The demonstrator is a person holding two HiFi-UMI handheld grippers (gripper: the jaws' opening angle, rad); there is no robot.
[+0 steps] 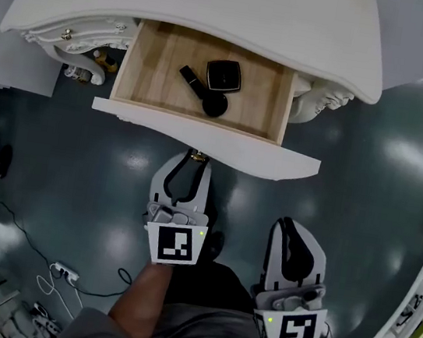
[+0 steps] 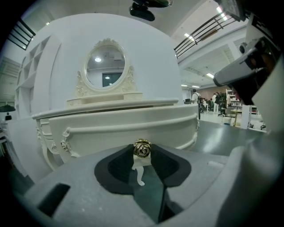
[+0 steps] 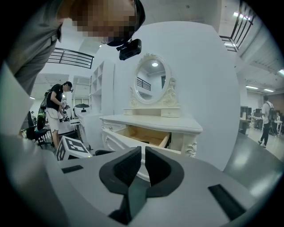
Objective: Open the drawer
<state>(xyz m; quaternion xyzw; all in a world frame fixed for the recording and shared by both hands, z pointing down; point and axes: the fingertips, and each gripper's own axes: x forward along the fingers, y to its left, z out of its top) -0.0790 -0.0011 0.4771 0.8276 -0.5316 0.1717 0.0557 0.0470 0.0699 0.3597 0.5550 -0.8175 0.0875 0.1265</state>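
Note:
The white dressing table (image 1: 220,8) has its wooden drawer (image 1: 145,60) pulled out; the curved white drawer front (image 1: 268,159) faces me. My left gripper (image 1: 194,160) is shut on the drawer's gold rose-shaped knob (image 2: 142,149), which sits squeezed between the black pads at the drawer front (image 2: 120,126). My right gripper (image 1: 288,226) hangs lower right of it over the floor, shut and holding nothing, clear of the drawer. In the right gripper view the open drawer (image 3: 146,135) lies beyond the closed right gripper (image 3: 143,154).
Inside the drawer lie a black square compact (image 1: 224,75), a black tube (image 1: 192,81) and a round black item (image 1: 214,106). An oval mirror (image 2: 105,66) stands on the table. A power strip with cables (image 1: 64,270) lies on the floor at left. A person (image 3: 55,111) stands far left.

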